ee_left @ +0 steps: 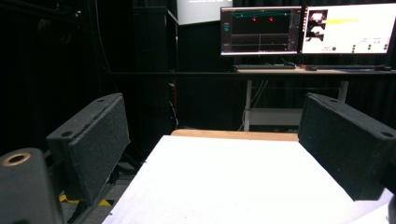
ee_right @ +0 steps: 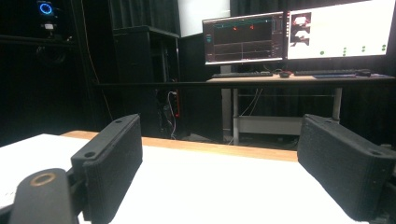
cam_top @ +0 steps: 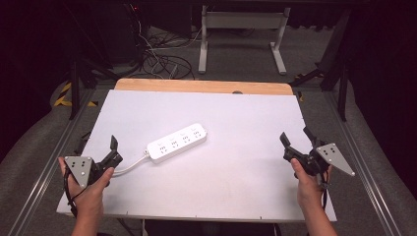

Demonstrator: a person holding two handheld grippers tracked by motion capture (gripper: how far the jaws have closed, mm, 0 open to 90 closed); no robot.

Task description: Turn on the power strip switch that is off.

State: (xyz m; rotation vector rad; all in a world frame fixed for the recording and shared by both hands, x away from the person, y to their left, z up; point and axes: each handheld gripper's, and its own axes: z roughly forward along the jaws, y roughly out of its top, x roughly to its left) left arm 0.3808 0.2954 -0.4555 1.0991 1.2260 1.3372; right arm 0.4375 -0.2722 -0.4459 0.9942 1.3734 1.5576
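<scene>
- A white power strip (cam_top: 177, 142) lay on the white desk (cam_top: 231, 172), left of centre, set at a slant with its far end pointing up and to the right in the high view.
- Its white cord (cam_top: 129, 167) ran from the near-left end toward the left tool (cam_top: 114, 151), passing just beside that tool's jaws; whether cord and tool touched could not be told.
- The left tool was held by the person's left hand (cam_top: 88, 189) at the desk's near-left corner, jaws pointing away from the person, near the strip but apart from it.
- In the left gripper view the left tool's (ee_left: 212, 154) two black jaws stood wide apart with nothing between them, only bare desk surface beyond.
- The right tool (cam_top: 297, 142) was held by the right hand (cam_top: 307, 184) at the desk's near-right edge, well apart from the power strip.
- In the right gripper view the right tool's (ee_right: 219, 163) jaws were likewise spread wide and held nothing.
- Two lit monitors (ee_right: 299, 35) stood on a farther table (ee_right: 303, 80) beyond the desk, with a keyboard (ee_right: 243, 74) below them.
- A strip of bare wood (cam_top: 204, 86) showed along the desk's far edge.
</scene>
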